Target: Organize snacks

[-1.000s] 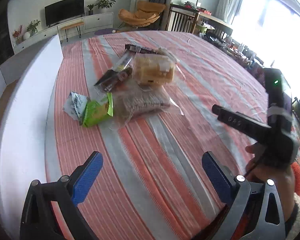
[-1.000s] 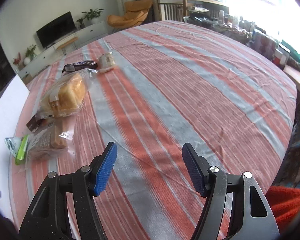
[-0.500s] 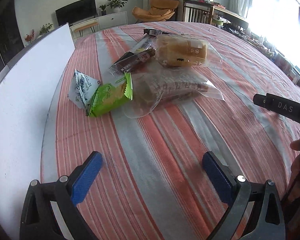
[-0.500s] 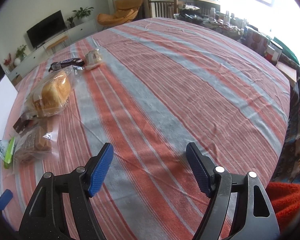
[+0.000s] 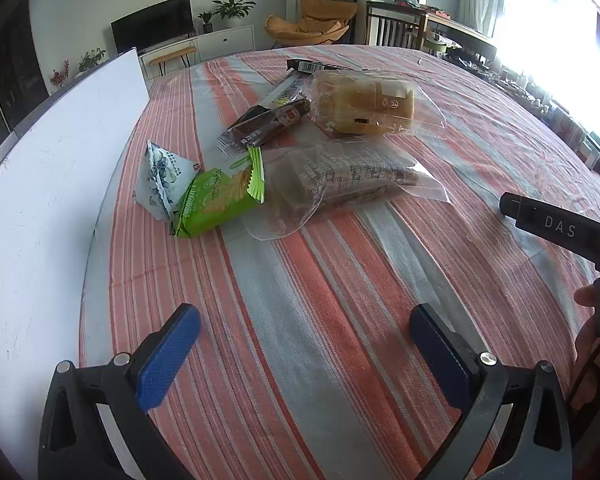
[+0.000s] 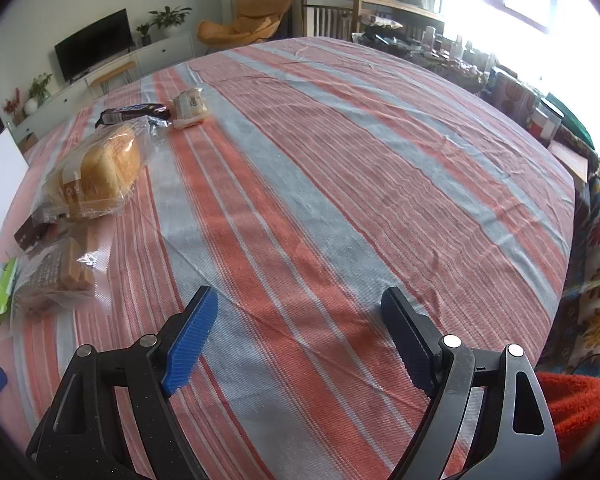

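Observation:
Several snacks lie in a heap on the striped tablecloth (image 5: 340, 288): a green cracker packet (image 5: 220, 196), a white-blue pouch (image 5: 160, 176), a clear bag of brown bars (image 5: 340, 176), a bagged bread loaf (image 5: 364, 104) and a dark bar (image 5: 268, 124). My left gripper (image 5: 304, 340) hovers open, short of the heap, nothing between its fingers. In the right wrist view the loaf (image 6: 96, 172), a chocolate bar (image 6: 132, 114) and a small bun pack (image 6: 190, 106) sit at the left. My right gripper (image 6: 300, 332) is over bare cloth, jaws opening, nothing between them.
A white box wall (image 5: 52, 184) runs along the table's left side. The other gripper's black body (image 5: 560, 232) and a hand (image 5: 592, 332) show at the right of the left wrist view. Cluttered shelves and a red cloth (image 6: 572, 400) lie past the table's right edge.
The left gripper has dipped and come closer to the snack heap, which now looks larger. The right gripper's jaws have spread wider over the same patch of cloth.

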